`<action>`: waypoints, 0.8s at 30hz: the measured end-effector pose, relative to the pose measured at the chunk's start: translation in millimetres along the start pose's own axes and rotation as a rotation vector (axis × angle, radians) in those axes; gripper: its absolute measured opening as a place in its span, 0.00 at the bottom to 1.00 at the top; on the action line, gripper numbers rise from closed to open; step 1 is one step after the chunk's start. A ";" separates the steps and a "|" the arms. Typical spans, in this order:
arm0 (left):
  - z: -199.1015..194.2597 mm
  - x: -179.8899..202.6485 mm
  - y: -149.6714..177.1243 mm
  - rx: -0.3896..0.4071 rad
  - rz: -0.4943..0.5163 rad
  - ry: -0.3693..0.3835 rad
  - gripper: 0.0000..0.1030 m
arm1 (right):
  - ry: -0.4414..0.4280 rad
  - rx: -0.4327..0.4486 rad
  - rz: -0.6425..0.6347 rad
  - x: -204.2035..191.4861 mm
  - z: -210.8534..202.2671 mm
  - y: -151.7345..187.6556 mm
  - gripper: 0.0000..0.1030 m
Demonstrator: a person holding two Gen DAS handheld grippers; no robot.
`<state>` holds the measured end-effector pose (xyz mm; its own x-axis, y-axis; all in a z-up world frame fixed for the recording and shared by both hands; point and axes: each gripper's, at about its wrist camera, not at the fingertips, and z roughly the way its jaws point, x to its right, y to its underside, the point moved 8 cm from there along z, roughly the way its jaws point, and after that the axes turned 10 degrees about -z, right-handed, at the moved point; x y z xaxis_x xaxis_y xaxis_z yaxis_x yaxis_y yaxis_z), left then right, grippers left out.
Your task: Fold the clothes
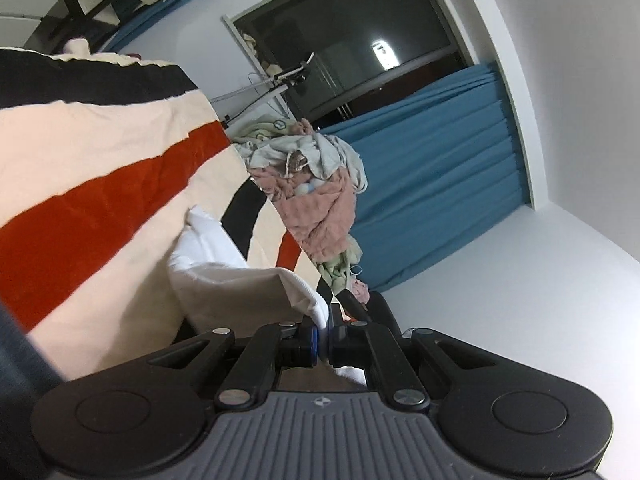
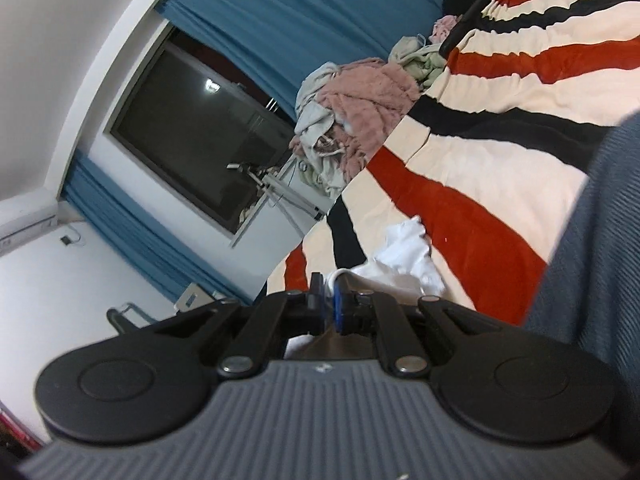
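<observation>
A white garment [image 1: 224, 276] is held off the striped bedspread [image 1: 100, 184]. My left gripper [image 1: 323, 338] is shut on one edge of it, cloth pinched between the blue pads. In the right wrist view the same white garment [image 2: 404, 264] hangs crumpled over the bedspread [image 2: 480, 184], and my right gripper [image 2: 328, 304] is shut on another edge of it. Both views are tilted sideways. Most of the garment's shape is bunched and hidden behind the grippers.
A pile of unfolded clothes, pink and pale green [image 1: 316, 196], lies at the far side of the bed [image 2: 360, 116]. Behind it are blue curtains [image 1: 432, 184], a dark window [image 2: 200, 136] and a drying rack [image 1: 260, 92]. A blue-grey sleeve [image 2: 592, 264] fills the right edge.
</observation>
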<state>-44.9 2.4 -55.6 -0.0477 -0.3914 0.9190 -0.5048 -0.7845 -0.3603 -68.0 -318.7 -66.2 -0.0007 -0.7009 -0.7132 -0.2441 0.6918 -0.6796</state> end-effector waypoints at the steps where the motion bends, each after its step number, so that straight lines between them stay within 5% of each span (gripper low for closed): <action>1: 8.2 2.7 -5.0 -0.010 0.003 -0.007 0.05 | -0.003 -0.013 0.024 0.7 10.5 -5.0 0.08; 7: 106.6 20.5 -57.7 -0.019 0.046 -0.146 0.06 | 0.030 -0.095 0.112 -3.6 108.8 -46.3 0.08; 10: 163.6 23.5 -74.6 -0.001 0.195 -0.241 0.07 | 0.111 -0.154 0.053 -2.0 170.2 -57.8 0.08; 13: 207.1 2.4 -81.4 0.009 0.238 -0.275 0.07 | 0.191 -0.191 -0.023 9.7 219.6 -60.3 0.08; 20: 248.8 -54.9 -95.4 -0.050 0.160 -0.262 0.10 | 0.176 -0.255 -0.032 59.1 264.7 -33.4 0.10; 22: 253.5 -54.3 -98.7 -0.065 0.199 -0.255 0.18 | 0.168 -0.282 -0.027 61.5 268.6 -31.1 0.11; 24: 255.7 -48.6 -98.5 -0.079 0.263 -0.245 0.58 | 0.147 -0.314 -0.042 57.0 269.8 -32.1 0.15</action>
<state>227.6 -24.4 -105.7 0.0187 -0.6859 0.7275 -0.5686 -0.6058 -0.5565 201.5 -334.0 -131.3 -0.1186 -0.7610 -0.6378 -0.5331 0.5907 -0.6057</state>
